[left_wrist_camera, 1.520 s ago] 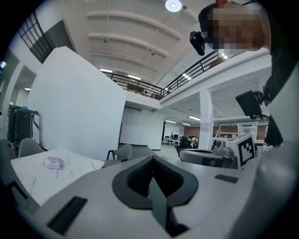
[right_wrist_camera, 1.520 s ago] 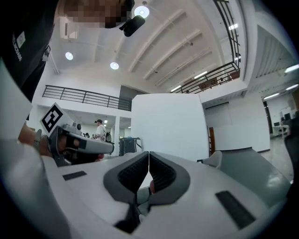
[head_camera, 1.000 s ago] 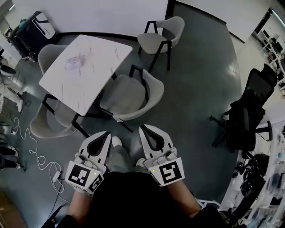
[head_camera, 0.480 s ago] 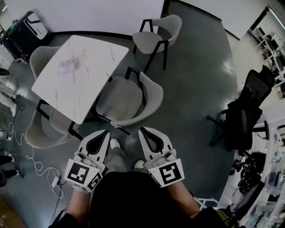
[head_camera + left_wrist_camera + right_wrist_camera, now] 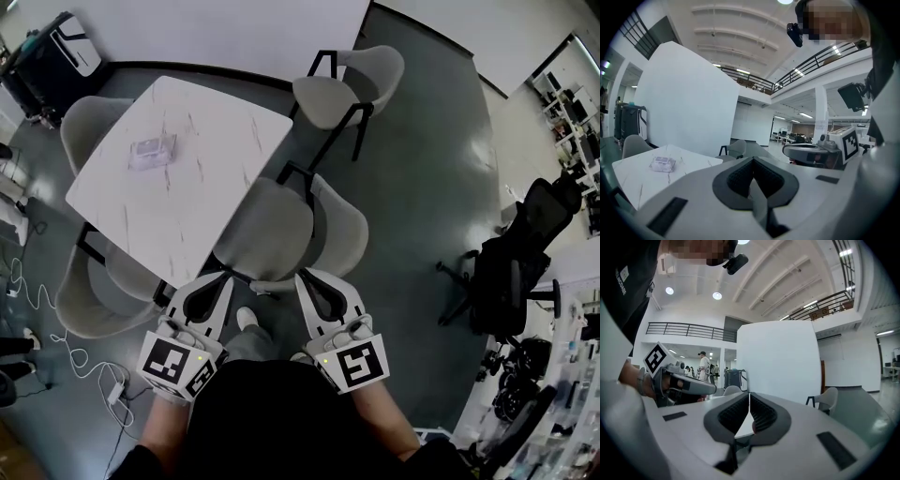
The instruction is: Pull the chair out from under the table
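Left hand-held gripper (image 5: 227,278) and right hand-held gripper (image 5: 301,276), both closed, empty, near marble table (image 5: 211,131) on grey floor (image 5: 422,187)

light: bright, ceiling lamps (image 5: 717,295) | glare: floor (image 5: 486,150) sheen | edges: fisheye bend, dark vignette | focus: sharp

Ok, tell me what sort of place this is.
Probably a meeting corner in an open office or lab: a white marble-look table ringed by grey shell chairs, a black swivel office chair, and cluttered shelves along the right edge.
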`<state>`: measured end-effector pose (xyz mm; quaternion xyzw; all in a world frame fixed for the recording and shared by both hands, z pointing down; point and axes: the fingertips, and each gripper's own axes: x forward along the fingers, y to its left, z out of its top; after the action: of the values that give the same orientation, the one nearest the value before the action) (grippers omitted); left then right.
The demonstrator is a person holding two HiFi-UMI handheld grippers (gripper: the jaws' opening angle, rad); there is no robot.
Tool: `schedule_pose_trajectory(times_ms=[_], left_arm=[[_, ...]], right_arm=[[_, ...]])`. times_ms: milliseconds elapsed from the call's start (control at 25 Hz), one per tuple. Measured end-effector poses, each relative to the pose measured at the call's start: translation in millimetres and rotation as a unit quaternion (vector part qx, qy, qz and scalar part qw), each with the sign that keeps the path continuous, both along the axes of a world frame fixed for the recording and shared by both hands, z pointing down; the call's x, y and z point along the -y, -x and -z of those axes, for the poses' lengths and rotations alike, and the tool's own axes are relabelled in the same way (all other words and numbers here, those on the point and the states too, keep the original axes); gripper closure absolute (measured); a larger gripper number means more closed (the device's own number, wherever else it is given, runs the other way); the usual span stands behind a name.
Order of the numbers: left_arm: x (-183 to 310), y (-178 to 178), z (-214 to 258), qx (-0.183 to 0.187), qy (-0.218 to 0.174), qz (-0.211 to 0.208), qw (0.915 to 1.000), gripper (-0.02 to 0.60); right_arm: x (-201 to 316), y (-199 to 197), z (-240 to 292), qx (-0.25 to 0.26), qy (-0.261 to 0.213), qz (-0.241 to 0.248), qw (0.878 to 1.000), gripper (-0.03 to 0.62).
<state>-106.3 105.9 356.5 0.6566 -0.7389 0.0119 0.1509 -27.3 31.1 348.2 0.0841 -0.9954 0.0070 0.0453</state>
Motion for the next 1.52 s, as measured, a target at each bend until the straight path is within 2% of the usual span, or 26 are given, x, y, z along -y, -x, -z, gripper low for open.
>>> schedule_pose_trajectory(times_ms=[280,560,800,1200,1360,1520], left_arm=[[-9,76,-12,-0.019,0.004,0.001,0.9998,0.577],[-26,112,-28,-0.052,0.005,0.014,0.9986,0.577],[-35,114,-39,-0.071,0.011,0.027,0.997,0.577],[-31,102,-44,-0.074,0.024,0.054,0.9955,0.577],[-27,97,-50,-0.083,0.032,0.072,0.9934,0.577],[-20,87,-63,-0.092,0.049,0.084,0.991,0.577]], right_arm=[[2,80,-5,-0.015,-0.015,0.003,1.0,0.58],[-7,123,-23,-0.042,0.013,0.025,0.999,0.58],[-17,135,-33,-0.053,0.023,0.047,0.997,0.58],[-8,139,-47,-0.077,0.025,0.096,0.992,0.576],[4,136,-62,-0.098,0.029,0.115,0.988,0.559],[18,130,-86,-0.136,0.021,0.139,0.981,0.515]])
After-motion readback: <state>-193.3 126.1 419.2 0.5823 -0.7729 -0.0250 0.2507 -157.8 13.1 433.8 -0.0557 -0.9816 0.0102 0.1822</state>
